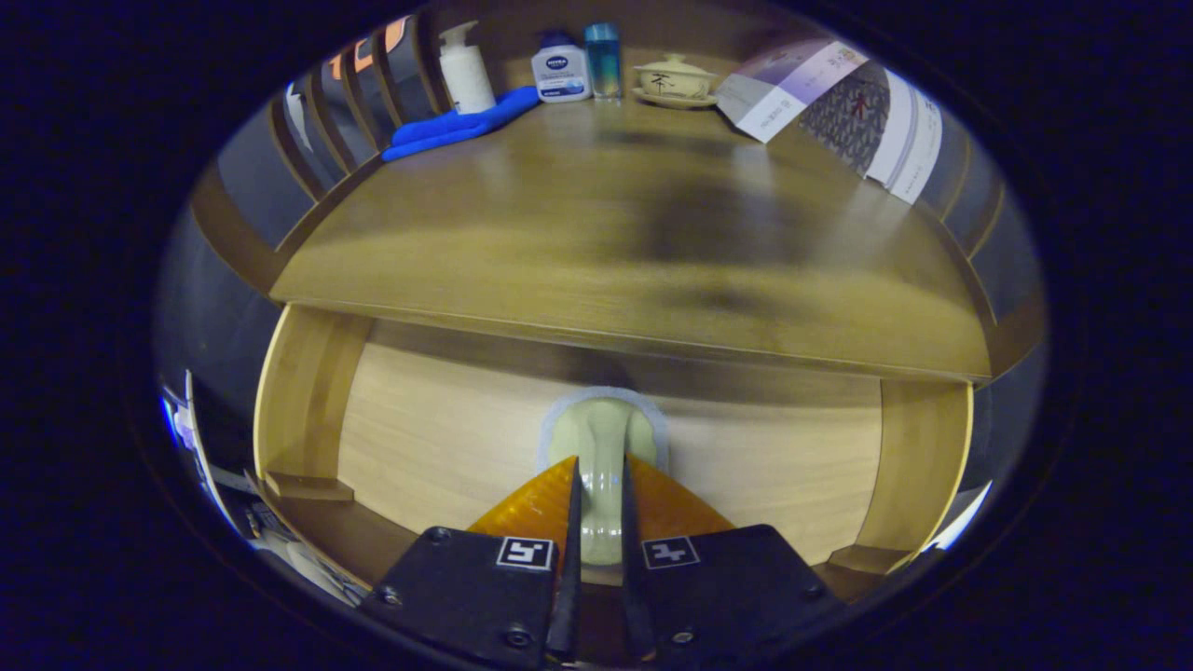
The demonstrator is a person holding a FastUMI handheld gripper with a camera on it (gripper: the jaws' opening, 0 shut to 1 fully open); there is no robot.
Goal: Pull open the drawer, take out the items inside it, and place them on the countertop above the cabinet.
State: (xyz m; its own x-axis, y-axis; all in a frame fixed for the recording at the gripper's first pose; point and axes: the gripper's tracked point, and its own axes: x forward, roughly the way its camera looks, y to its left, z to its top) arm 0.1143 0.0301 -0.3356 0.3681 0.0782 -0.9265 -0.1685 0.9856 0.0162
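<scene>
A wide wooden counter (596,233) tops a cabinet and spreads across the upper half of the gripper view, its surface glossy and slightly blurred. Beneath its front edge sits the pale wooden drawer (438,438), its front panel facing the camera between two wooden side posts. The drawer looks shut or barely started, and nothing of its inside can be seen, so the items to be taken out are hidden.

At the middle of the drawer front is a pale, rounded handle (601,447) on a light backing patch. The gripper (601,503) reaches straight at it: its two fingers stand close on either side of the handle's stem, apparently clamped on it.

By this reading the task is at its first step. The handle is grasped, but the pull, the emptying of the drawer and the placing on the counter are all left to do.

Along the far edge of the counter, from larger to smaller: an open folded leaflet (839,102) with small print too fine to read, a blue cloth (457,126), a white pump bottle (464,70), a cream lidded tea bowl (673,79) with a dark brush mark, a small white bottle (560,70) with a blue label reading NIVEA, and a slim blue bottle (603,58).
</scene>
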